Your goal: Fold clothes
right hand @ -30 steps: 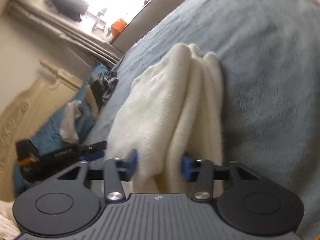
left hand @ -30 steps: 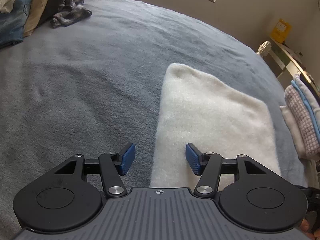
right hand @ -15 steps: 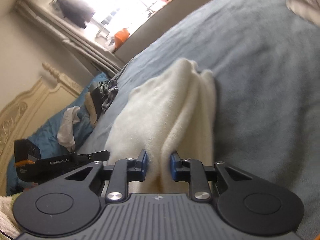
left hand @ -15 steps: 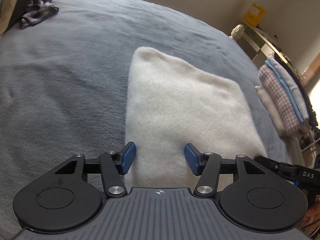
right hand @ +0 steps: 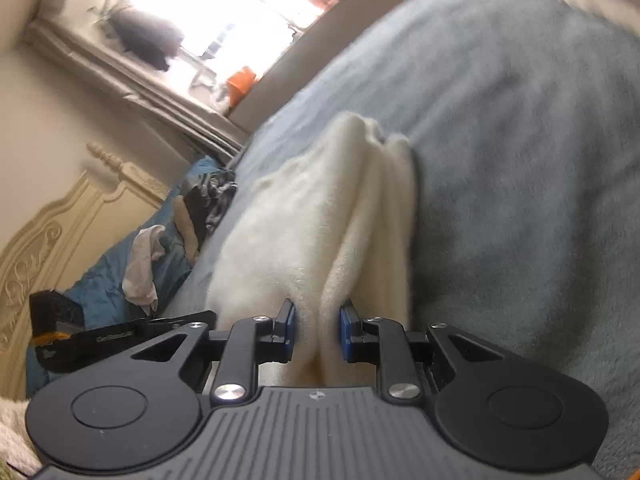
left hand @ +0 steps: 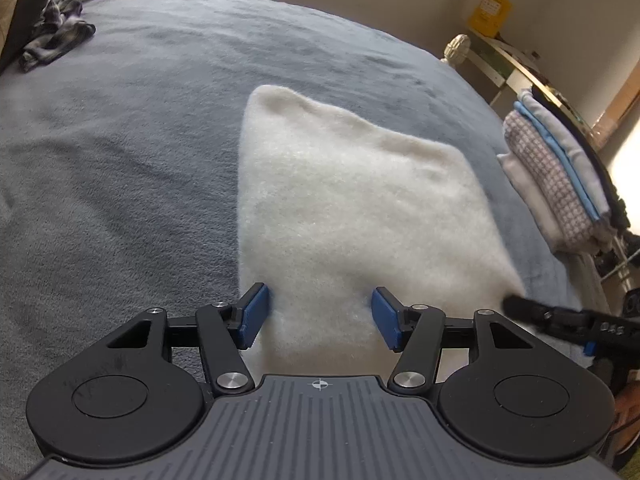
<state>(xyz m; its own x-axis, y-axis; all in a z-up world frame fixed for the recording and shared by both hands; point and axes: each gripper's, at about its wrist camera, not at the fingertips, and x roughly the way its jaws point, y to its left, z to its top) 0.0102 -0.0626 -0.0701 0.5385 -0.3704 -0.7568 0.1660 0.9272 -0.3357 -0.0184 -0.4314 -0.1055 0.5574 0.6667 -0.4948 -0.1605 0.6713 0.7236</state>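
A fluffy white folded garment (left hand: 352, 208) lies on the grey-blue bed cover (left hand: 120, 152). My left gripper (left hand: 318, 317) is open and straddles the garment's near edge, with its blue pads on either side of the cloth. In the right wrist view the same white garment (right hand: 320, 216) shows as stacked folds, and my right gripper (right hand: 316, 334) is shut on the near end of these folds. The right gripper's black body (left hand: 560, 316) pokes in at the garment's right corner in the left wrist view.
A stack of folded clothes (left hand: 560, 184) sits at the bed's right edge. Dark crumpled clothes (left hand: 52, 40) lie at the far left, near a cream headboard (right hand: 60, 232). A window (right hand: 224, 12) is behind the bed.
My right gripper closed onto the white garment's folds. My left gripper slid right from the bare cover until its open fingers straddle the garment's near edge.
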